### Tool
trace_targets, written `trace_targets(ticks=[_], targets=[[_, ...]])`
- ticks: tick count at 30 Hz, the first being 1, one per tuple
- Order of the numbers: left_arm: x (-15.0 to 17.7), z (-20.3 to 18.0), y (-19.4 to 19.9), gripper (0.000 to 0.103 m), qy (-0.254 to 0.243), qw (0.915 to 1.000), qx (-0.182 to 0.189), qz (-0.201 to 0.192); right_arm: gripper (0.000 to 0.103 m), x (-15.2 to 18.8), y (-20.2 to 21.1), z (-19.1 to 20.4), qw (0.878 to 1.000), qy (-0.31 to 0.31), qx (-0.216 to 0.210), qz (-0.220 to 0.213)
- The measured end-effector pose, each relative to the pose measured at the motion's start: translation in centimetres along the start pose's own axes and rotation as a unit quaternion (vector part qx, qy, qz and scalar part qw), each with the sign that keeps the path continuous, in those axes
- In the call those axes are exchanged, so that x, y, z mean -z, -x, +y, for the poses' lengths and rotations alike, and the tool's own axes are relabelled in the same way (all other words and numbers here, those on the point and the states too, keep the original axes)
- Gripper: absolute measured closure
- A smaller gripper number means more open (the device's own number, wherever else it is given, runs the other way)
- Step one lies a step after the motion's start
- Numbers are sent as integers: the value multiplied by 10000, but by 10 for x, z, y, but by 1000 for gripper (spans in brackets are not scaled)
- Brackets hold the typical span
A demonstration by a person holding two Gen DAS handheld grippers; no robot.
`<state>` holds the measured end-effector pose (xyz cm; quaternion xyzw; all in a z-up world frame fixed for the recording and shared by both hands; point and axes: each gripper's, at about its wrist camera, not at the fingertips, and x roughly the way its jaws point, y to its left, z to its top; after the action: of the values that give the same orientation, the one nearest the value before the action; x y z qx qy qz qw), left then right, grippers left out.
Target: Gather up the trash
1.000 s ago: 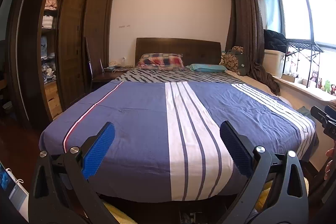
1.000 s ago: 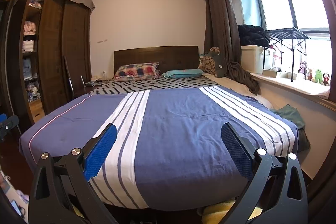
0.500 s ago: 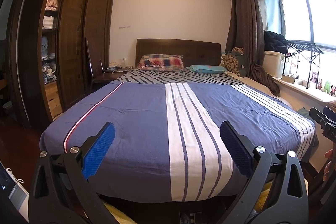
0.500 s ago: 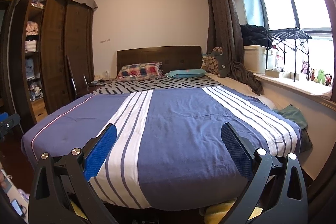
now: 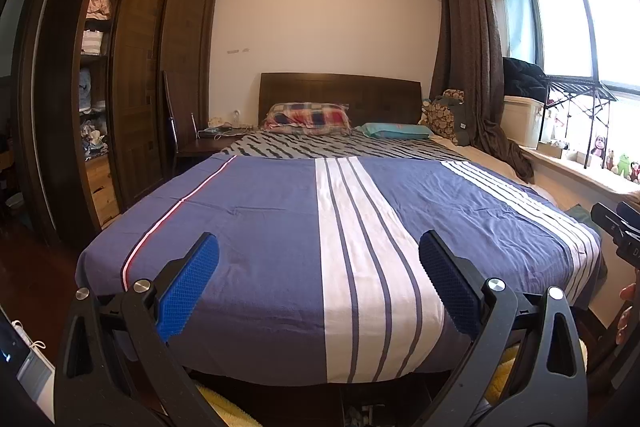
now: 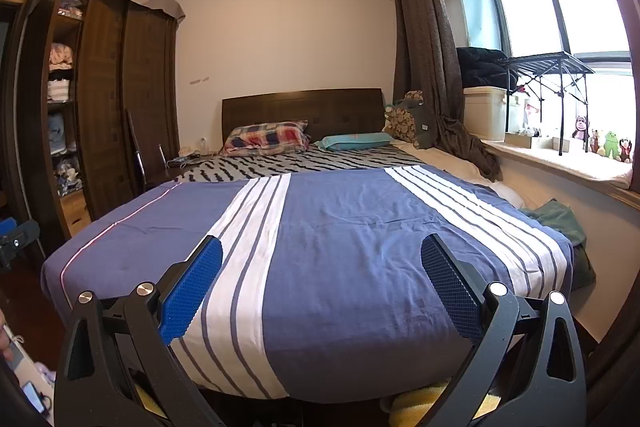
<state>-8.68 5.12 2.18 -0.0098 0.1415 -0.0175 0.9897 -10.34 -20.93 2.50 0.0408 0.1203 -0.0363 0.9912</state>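
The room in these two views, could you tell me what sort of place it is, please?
It is a bedroom in a home. A bed with a striped blue cover fills the middle, two pillows lie by the wooden headboard, and a tall wardrobe with folded clothes stands to the left.

The bedspread [image 5: 260,227] is blue with white stripes; one pillow [image 5: 308,115] is red-and-blue plaid, the other [image 5: 396,130] teal. The wardrobe [image 6: 120,99] and headboard [image 6: 304,107] are dark brown, the curtain [image 6: 428,39] brown
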Motion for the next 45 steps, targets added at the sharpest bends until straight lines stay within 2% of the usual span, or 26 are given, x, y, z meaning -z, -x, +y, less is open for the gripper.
trace_targets(ticks=[45], targets=[[-5,3,4,8,11,10000,-33,-67,3,0,4,5,10000,-76,15,-27]])
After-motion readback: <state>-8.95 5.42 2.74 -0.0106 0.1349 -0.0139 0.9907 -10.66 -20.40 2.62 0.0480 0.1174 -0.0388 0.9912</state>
